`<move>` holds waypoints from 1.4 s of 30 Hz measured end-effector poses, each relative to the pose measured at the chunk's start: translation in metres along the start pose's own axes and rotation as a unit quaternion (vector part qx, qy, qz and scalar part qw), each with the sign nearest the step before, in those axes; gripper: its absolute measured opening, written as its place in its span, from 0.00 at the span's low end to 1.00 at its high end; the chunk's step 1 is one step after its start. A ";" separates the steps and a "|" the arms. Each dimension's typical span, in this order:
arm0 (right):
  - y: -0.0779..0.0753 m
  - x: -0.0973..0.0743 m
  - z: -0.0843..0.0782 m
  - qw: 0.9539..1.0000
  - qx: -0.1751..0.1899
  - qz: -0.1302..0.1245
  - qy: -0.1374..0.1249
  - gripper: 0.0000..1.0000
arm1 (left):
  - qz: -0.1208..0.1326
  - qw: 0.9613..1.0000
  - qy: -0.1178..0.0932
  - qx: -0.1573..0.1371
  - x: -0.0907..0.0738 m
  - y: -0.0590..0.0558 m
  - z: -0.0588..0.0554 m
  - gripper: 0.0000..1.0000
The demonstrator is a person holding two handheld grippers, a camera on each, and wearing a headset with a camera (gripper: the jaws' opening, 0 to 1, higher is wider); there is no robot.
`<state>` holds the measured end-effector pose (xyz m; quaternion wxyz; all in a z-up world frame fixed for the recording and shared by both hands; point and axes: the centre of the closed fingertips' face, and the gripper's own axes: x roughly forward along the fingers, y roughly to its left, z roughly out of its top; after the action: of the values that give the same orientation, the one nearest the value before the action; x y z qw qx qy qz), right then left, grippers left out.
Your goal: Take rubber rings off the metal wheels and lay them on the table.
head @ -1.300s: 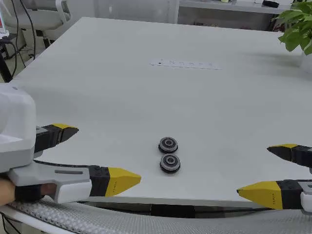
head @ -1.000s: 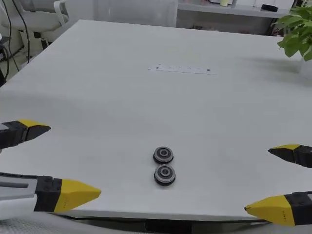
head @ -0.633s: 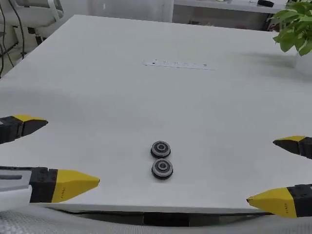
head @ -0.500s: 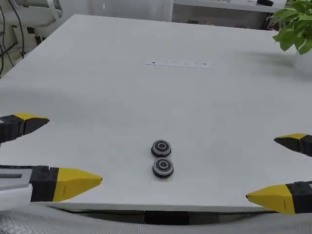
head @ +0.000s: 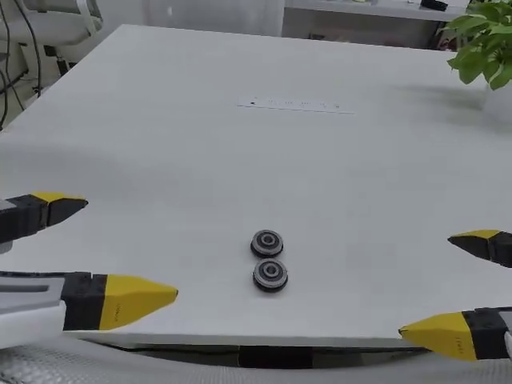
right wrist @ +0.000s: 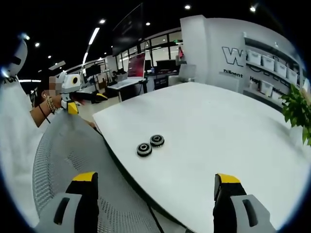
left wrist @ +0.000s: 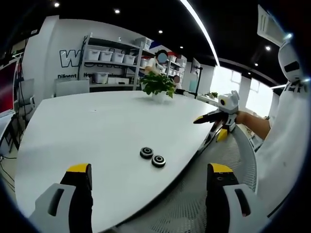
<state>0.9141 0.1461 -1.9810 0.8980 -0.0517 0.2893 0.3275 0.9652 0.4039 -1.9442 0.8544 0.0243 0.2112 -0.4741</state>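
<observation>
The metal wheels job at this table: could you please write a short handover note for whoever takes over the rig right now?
Left tongs: open, empty, at the table's near-left edge.
Right tongs: open, empty, at the near-right edge.
Wheels: far wheel and near wheel lie flat, close together, by the front edge between the tongs.
Done: nothing; both appear to wear their dark rubber rings.
Left: pull off both rings, lay them on the table.

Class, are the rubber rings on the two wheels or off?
On: the far wheel and near wheel each show a dark ring around a metal hub.
</observation>
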 end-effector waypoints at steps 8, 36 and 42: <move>0.000 0.000 0.000 1.000 0.007 0.001 -0.005 0.99 | 0.007 1.000 0.006 0.000 0.002 0.001 -0.001 0.99; 0.000 0.001 -0.001 1.000 0.025 -0.004 -0.007 0.96 | 0.015 1.000 0.010 -0.010 0.002 0.001 -0.003 0.97; 0.002 0.003 -0.003 1.000 0.027 0.001 -0.002 0.96 | 0.005 1.000 0.007 -0.005 0.003 -0.004 -0.001 0.96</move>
<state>0.9135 0.1483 -1.9850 0.8995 -0.0263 0.2963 0.3201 0.9627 0.3996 -1.9451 0.8552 0.0248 0.2193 -0.4690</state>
